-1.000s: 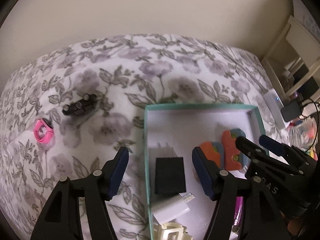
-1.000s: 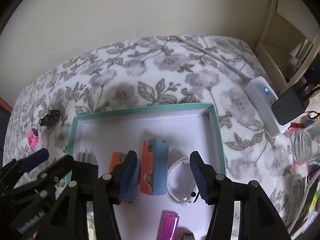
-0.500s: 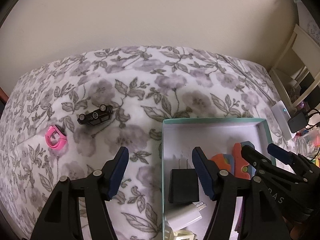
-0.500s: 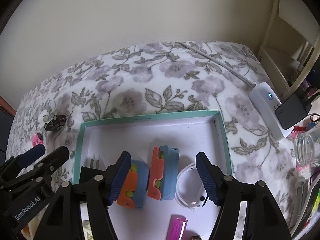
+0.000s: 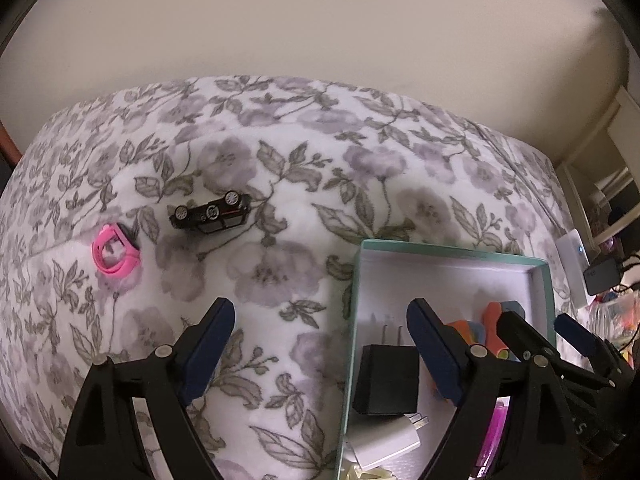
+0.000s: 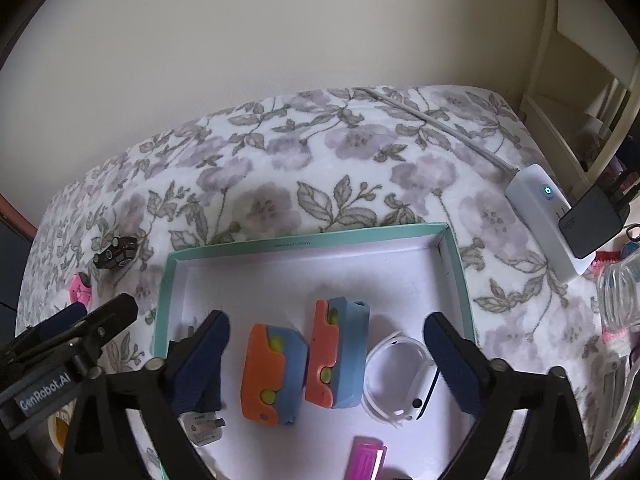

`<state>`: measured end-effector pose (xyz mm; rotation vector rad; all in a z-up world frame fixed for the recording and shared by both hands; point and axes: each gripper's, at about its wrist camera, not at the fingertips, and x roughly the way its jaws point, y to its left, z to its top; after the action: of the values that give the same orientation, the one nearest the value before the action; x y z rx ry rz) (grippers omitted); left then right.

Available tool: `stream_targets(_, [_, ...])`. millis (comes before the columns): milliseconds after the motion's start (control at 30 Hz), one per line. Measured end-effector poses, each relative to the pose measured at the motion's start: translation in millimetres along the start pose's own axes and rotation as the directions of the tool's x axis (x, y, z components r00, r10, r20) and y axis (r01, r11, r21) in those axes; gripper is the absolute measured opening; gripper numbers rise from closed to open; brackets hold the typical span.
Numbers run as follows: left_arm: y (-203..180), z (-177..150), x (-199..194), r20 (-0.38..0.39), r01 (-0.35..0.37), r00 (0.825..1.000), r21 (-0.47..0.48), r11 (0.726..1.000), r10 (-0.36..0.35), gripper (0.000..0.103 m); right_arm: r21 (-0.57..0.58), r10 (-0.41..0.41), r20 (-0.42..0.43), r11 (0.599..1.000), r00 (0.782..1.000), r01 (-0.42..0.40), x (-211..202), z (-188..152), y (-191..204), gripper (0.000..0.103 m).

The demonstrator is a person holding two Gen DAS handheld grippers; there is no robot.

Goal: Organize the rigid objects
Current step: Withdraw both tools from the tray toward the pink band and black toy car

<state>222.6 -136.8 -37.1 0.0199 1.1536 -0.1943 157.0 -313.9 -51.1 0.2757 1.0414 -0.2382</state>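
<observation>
- Fingers of the right gripper (image 6: 326, 356) are seen spread wide and still opening above the teal box (image 6: 304, 237); two orange-and-blue toy blocks (image 6: 274, 376) (image 6: 338, 354) and a white watch band (image 6: 394, 376) lie below the gap, but no pad presses on any of them.
- Fingers of the left gripper (image 5: 320, 346) are likewise apart and opening, with nothing between them; one finger hangs over the floral blanket (image 5: 280, 160), the other over the left part of the box (image 5: 440, 250), just beside a black plug adapter (image 5: 386, 378).
- One box is counted, resting on the blanket; its white floor holds the two blocks, the one white band, the one black adapter, one white charger (image 5: 386, 440) and one magenta item (image 6: 366, 460) at the near edge, only partly shown.
- Outside the box, on the blanket to its left, one black toy car (image 5: 212, 213) is seen lying with its wheels turned up, and one pink band (image 5: 115, 251) lies near it; the two are apart.
- At the blanket's right edge one white power strip (image 6: 540, 216) with a lit indicator carries a dark plug (image 6: 592, 224); its cable runs across the blanket.
- A clear jar (image 6: 622, 292) is cut off at the right border.
- The adapter is partly hidden by the right gripper's left finger (image 6: 202, 360).
</observation>
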Motion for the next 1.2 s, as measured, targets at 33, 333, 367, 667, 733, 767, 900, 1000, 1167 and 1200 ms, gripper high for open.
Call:
stream_targets(33, [1.5,0.1,0.7,-0.004,-0.002,1.0,-0.005,1.0,0.002,0.088,-0.001,0.0,0.0,1.0,1.0,0.0,0.0,0.1,0.1,0.102])
stream_targets(333, [6.3,-1.4,7.1,-0.034,-0.029,0.999,-0.015,0.999,0.028,0.089,0.014,0.005,-0.015,1.0,1.0,-0.005,5.8,-0.5,0.2,0.103])
stream_targets(367, [6.7,-1.9,8.5,-0.04,-0.029,0.999,-0.016,0.999,0.028,0.089,0.016,0.005,-0.018,1.0,1.0,-0.004,6.7,-0.7,0.1,0.103])
stream_targets(667, [17.8,-2.6,16.0,-0.075,-0.012,0.997,-0.067,0.998,0.007,0.1,0.004,0.006,-0.016,1.0,1.0,-0.006,7.5,-0.6,7.8,0.103])
stream_targets(733, [24.2,-2.4,18.1,-0.086,-0.012,0.996,-0.091,0.996,0.004,0.1,-0.02,0.007,-0.02,1.0,1.0,-0.007,9.3,-1.6,16.4,0.103])
stream_targets(767, [29.8,-1.4,18.8,-0.09,-0.016,0.996,-0.107,0.994,0.006,0.1,-0.038,0.006,-0.026,0.999,1.0,-0.007,11.2,-2.3,22.6,0.103])
stream_targets(900, [51.5,2.9,19.7,-0.107,-0.034,0.994,-0.149,0.988,0.018,0.1,-0.079,0.017,-0.026,0.997,1.0,-0.019,12.3,-5.0,43.5,0.103])
stream_targets(1000, [78.5,7.0,19.6,-0.127,-0.076,0.991,-0.2,0.977,0.051,0.1,-0.118,0.047,-0.015,0.992,0.999,-0.048,9.2,-6.7,65.3,0.103])
stream_targets(1167, [133.8,10.4,17.2,-0.155,-0.168,0.98,-0.307,0.937,0.125,0.1,-0.177,0.106,-0.011,0.978,0.994,-0.106,6.7,-12.7,103.8,0.103])
stream_targets(1200, [142.1,10.8,16.2,-0.156,-0.173,0.98,-0.326,0.929,0.127,0.1,-0.193,0.11,-0.014,0.975,0.994,-0.11,7.3,-14.3,112.1,0.103])
